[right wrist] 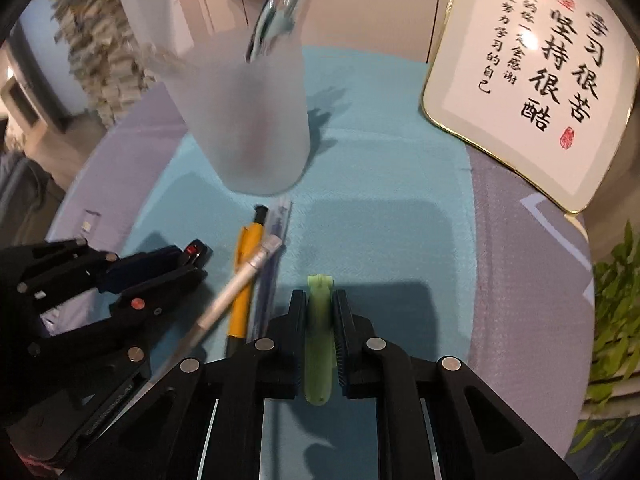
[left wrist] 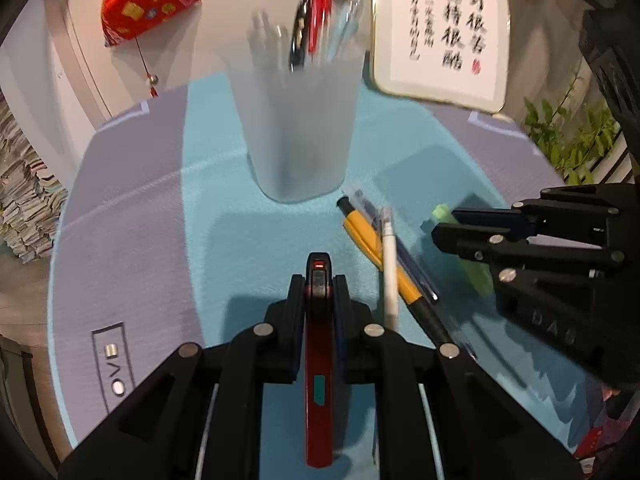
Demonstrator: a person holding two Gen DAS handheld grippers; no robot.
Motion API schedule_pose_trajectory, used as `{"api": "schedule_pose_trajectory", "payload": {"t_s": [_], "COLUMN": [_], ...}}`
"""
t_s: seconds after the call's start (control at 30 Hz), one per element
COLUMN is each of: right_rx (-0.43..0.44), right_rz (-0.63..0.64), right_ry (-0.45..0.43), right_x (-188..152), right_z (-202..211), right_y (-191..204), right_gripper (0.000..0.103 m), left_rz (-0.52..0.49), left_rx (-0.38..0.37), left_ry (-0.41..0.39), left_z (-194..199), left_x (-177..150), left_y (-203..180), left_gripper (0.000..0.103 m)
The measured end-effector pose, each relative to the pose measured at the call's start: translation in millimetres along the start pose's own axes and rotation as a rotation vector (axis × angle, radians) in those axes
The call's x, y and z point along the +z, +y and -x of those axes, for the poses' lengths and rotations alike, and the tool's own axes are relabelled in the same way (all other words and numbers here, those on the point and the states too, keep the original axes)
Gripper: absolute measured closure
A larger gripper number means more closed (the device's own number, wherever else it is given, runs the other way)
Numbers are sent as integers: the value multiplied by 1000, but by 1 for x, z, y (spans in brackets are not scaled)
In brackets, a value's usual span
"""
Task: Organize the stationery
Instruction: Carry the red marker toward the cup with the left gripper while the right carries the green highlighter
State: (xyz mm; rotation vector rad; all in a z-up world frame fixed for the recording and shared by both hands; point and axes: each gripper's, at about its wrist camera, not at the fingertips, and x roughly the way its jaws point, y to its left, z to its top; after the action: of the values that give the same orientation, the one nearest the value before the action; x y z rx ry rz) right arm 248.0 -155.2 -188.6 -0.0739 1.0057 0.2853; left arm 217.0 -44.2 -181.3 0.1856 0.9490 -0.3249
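One frosted cup (left wrist: 298,120); three pens loose on the table: yellow pen (left wrist: 384,256), white pen (left wrist: 389,264), blue pen (right wrist: 269,264). One red pen (left wrist: 319,360) and one green pen (right wrist: 320,340) are each held in tongs.

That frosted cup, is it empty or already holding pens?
Holding pens. Several pens stick up above the rim of the upright frosted cup; three more lie on the mat beside it.

Both wrist views look forward, close over the mat (left wrist: 224,216), sharing the frosted cup (left wrist: 296,120).

A round surface (left wrist: 132,240) under a teal and lavender mat stands before a pale wall (right wrist: 360,8) hung with a red ornament (left wrist: 140,4), a gold-edged calligraphy plaque (right wrist: 532,80) leaning there, green leaves (left wrist: 572,140) at right, stacked papers (left wrist: 24,200) at left.
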Motion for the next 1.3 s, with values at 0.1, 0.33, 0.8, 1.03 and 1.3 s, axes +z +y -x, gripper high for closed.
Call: {"api": "schedule_pose_trajectory", "payload": {"t_s": [0.1, 0.33, 0.8, 1.03, 1.3], "right_rx": [25, 45, 89, 87, 77], "right_rz": [-19, -42, -80, -96, -83], "right_ry": [-48, -175, -266, -272, -315], "right_x": [-3, -9, 7, 12, 54], "right_z": [21, 69, 101, 103, 108], "right_y": [-4, -1, 14, 14, 22], "right_gripper": [89, 89, 89, 89, 89], "left_rz": [0, 19, 51, 63, 87], "left_rx": [-4, -4, -1, 19, 41], "left_ry": [-47, -157, -251, -297, -296], "left_z": [22, 70, 105, 118, 118], "left_x": [0, -1, -6, 3, -6], "left_y": [1, 6, 21, 31, 42], "left_gripper": [92, 92, 92, 91, 91]}}
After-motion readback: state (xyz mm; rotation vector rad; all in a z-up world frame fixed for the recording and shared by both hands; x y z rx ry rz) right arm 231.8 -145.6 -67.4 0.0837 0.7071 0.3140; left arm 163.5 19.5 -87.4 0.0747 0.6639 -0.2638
